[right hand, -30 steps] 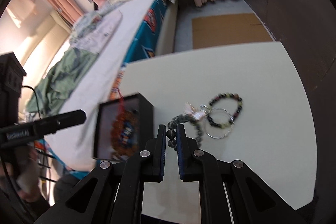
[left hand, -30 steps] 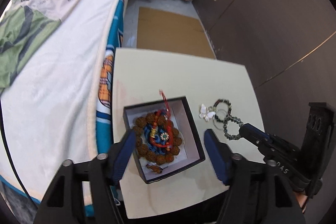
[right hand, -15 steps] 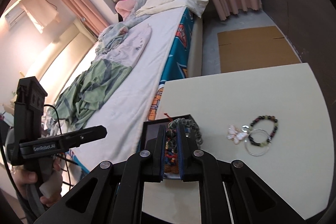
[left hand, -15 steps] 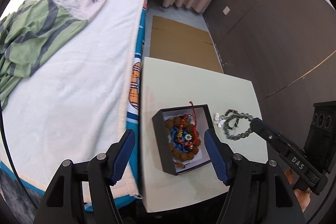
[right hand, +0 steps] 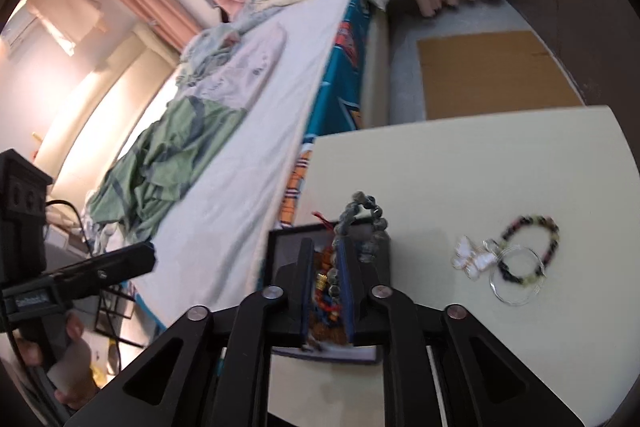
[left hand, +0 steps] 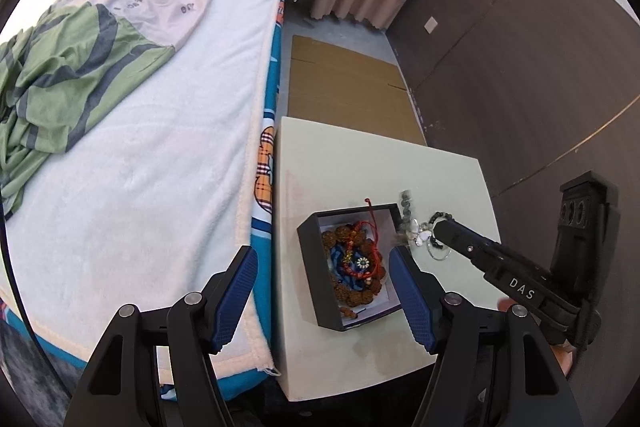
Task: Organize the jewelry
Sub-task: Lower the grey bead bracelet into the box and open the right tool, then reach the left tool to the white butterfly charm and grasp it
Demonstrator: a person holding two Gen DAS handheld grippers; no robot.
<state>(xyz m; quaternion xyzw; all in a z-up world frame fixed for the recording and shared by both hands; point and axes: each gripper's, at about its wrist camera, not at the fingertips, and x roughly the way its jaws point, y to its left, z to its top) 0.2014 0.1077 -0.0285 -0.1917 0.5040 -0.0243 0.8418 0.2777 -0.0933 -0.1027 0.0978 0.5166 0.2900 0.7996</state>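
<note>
A black jewelry box (left hand: 320,291) sits on the cream table (left hand: 344,163) and holds a brown bead bracelet (left hand: 348,291) with red cord. My right gripper (right hand: 326,251) is shut on a grey bead bracelet (right hand: 362,215) and holds it above the box's right side; the bracelet also shows in the left wrist view (left hand: 406,207). My left gripper (left hand: 324,267) is open and empty, held high above the box. A white butterfly charm (right hand: 474,259), a wire ring (right hand: 516,279) and a dark bead bracelet (right hand: 536,247) lie on the table to the right of the box.
A bed with a white blanket (left hand: 160,147) and green clothes (left hand: 52,79) runs along the table's left edge. Flat cardboard (left hand: 344,91) lies on the floor beyond the table. A dark wall (left hand: 520,67) stands at the right.
My right gripper lifted the grey bead bracelet off the table and carried it left, over the box. My left gripper rose and drew back from the box.
</note>
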